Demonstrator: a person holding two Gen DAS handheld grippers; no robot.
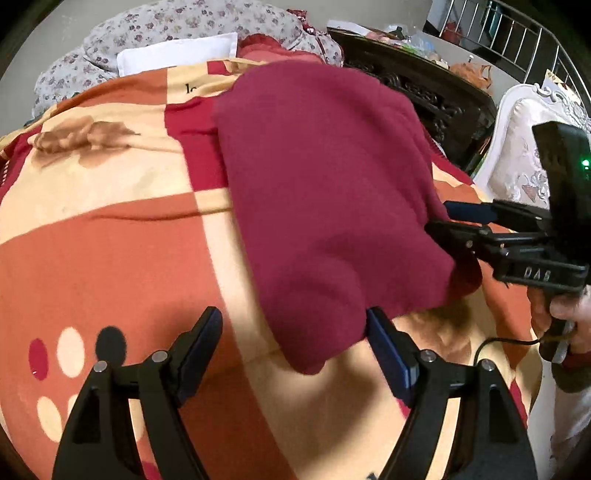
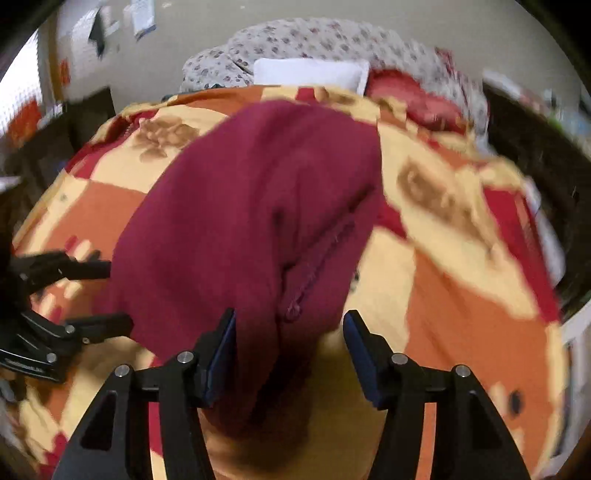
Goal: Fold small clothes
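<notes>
A maroon knit garment (image 1: 325,192) lies folded on the patterned orange, cream and red blanket (image 1: 110,251). My left gripper (image 1: 295,332) is open, its fingers astride the garment's near corner. My right gripper (image 1: 439,218) comes in from the right, at the garment's right edge. In the right wrist view the garment (image 2: 251,214) shows a seam or zipper (image 2: 317,266). My right gripper (image 2: 290,339) is open with the garment's near end hanging between the fingers. The left gripper (image 2: 110,295) shows at the left, open at the garment's edge.
A white pillow (image 1: 177,55) and a floral quilt (image 1: 147,29) lie at the bed's far end. A dark carved wooden cabinet (image 1: 424,85) and a white upholstered chair (image 1: 524,147) stand right of the bed. A metal railing (image 1: 517,40) is behind.
</notes>
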